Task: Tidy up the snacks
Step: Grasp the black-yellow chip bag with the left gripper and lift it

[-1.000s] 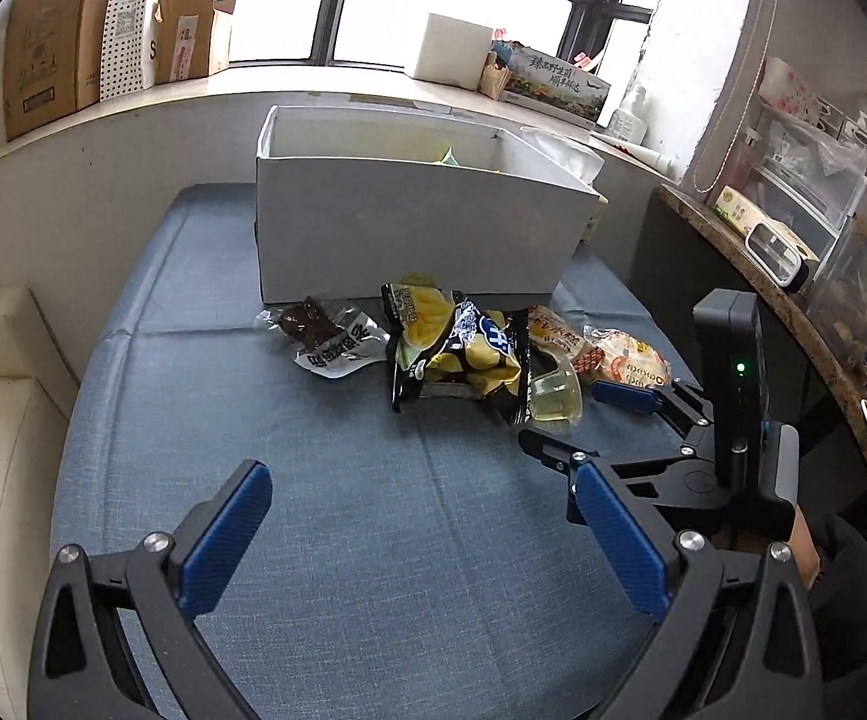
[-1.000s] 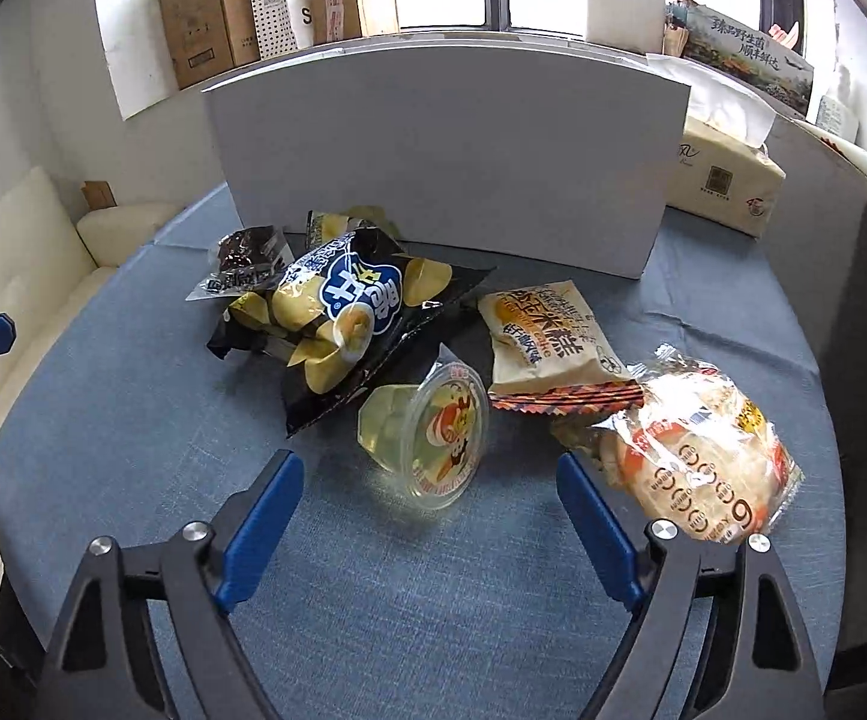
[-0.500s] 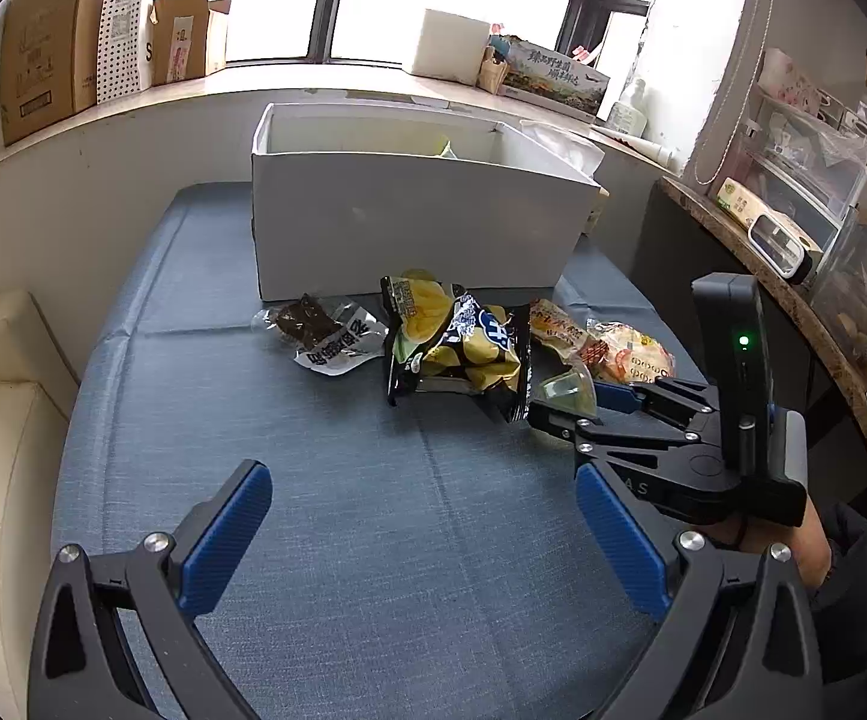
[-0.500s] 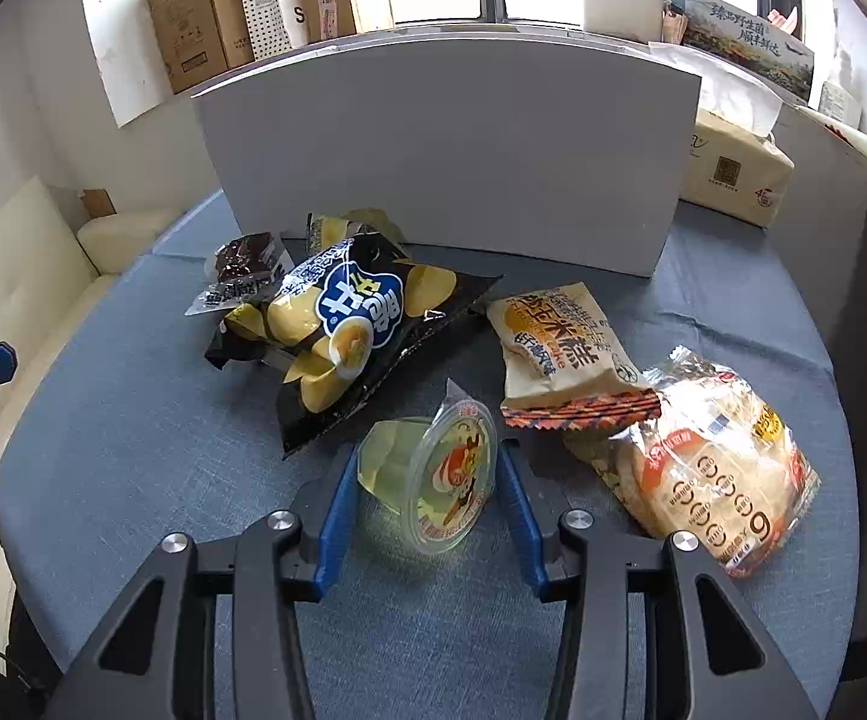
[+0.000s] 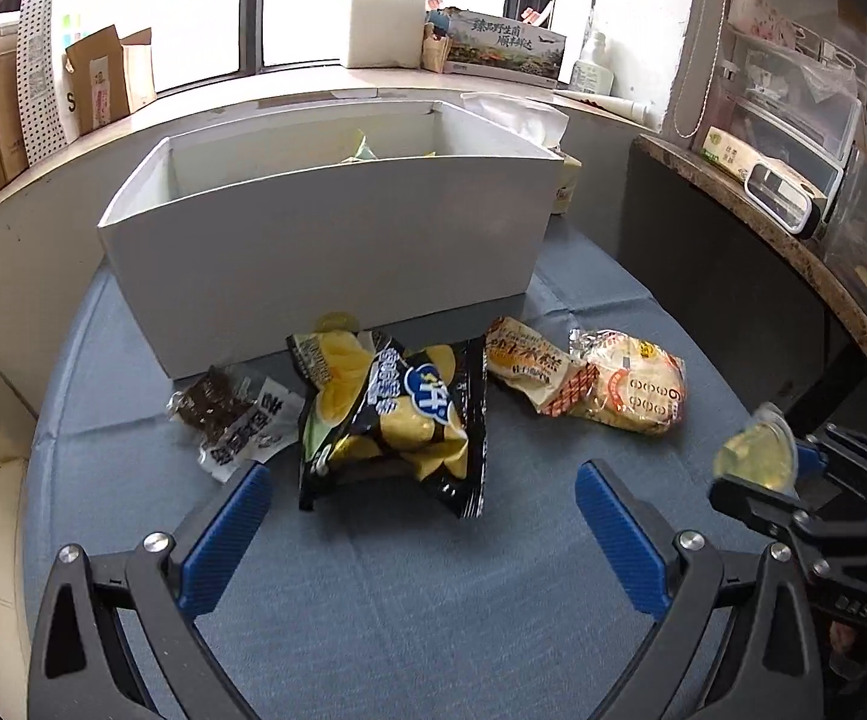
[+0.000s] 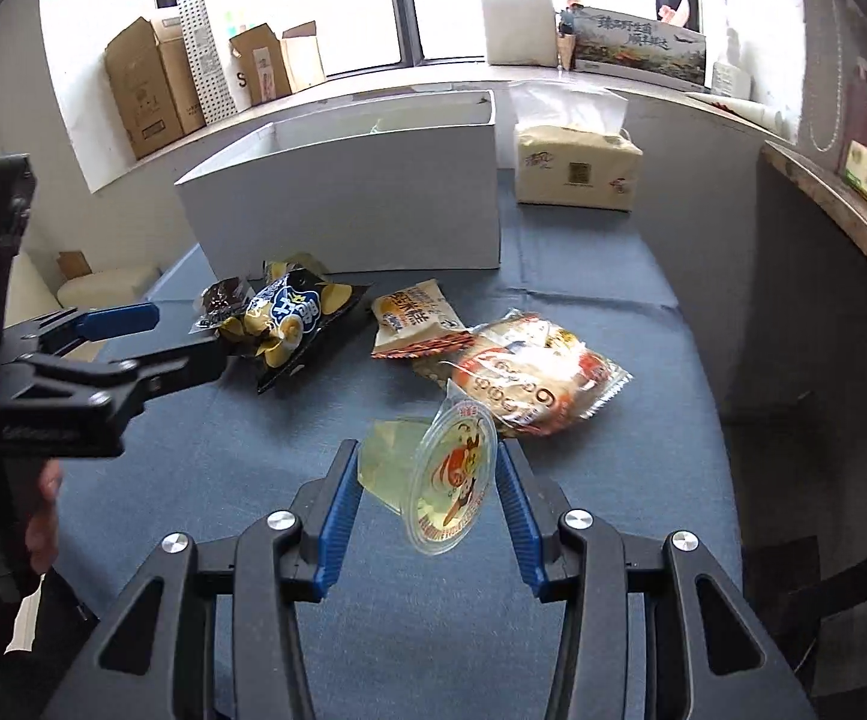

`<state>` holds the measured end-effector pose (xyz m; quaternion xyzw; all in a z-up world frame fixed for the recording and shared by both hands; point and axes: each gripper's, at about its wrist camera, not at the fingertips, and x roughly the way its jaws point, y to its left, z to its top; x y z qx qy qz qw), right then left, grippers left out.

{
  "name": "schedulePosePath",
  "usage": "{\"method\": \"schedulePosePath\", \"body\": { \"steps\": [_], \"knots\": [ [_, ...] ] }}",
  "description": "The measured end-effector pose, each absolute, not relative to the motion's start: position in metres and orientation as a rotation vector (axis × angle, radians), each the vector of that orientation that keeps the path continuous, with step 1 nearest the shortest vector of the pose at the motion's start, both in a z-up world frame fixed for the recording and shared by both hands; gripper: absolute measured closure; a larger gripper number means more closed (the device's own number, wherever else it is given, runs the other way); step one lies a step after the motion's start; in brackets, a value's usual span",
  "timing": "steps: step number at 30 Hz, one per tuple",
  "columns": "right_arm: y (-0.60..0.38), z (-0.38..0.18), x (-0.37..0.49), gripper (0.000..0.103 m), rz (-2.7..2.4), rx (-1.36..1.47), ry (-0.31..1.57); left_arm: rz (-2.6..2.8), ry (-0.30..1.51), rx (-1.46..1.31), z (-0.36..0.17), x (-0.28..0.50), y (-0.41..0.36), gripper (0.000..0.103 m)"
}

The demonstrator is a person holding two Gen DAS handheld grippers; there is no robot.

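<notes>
Left wrist: four packets, one cup

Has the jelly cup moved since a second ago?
Yes. The jelly cup, then lying on the blue tablecloth beside the chip bag, is now clamped in the right hand-held gripper, lifted off the cloth, away from the bag.

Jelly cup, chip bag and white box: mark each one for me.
jelly cup [image 6: 454, 483], right wrist view, on its printed foil lid.
chip bag [image 5: 400, 423], left wrist view, on the middle of its black front.
white box [image 5: 337, 276], left wrist view, on its near outer wall.
</notes>
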<state>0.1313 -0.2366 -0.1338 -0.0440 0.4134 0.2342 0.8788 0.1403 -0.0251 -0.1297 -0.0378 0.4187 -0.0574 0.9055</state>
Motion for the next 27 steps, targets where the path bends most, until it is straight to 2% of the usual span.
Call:
{"method": "schedulePosePath", "body": {
  "steps": [8, 10, 14, 21, 27],
  "knots": [
    [-0.257, -0.132, 0.127, 0.054, 0.487, -0.003, 0.880, -0.096, 0.932, -0.030, -0.154, 0.186, -0.045, 0.001],
    [-0.259, -0.132, 0.127, 0.054, 0.489, -0.003, 0.883, -0.064, 0.971, -0.026, -0.163, 0.192, -0.044, 0.016],
    [-0.258, -0.134, 0.126, 0.054, 0.497, 0.001, 0.889, -0.040, 0.964, -0.031, -0.161, 0.191, -0.037, 0.038],
    [-0.252, -0.131, 0.122, 0.054, 0.525, -0.007, 0.878, -0.089, 0.941, -0.091, -0.141, 0.166, -0.026, 0.053],
    [-0.248, -0.127, 0.120, 0.054, 0.540, -0.010, 0.872, -0.128, 0.891, -0.113, -0.116, 0.122, -0.019, 0.058]
  ]
}}
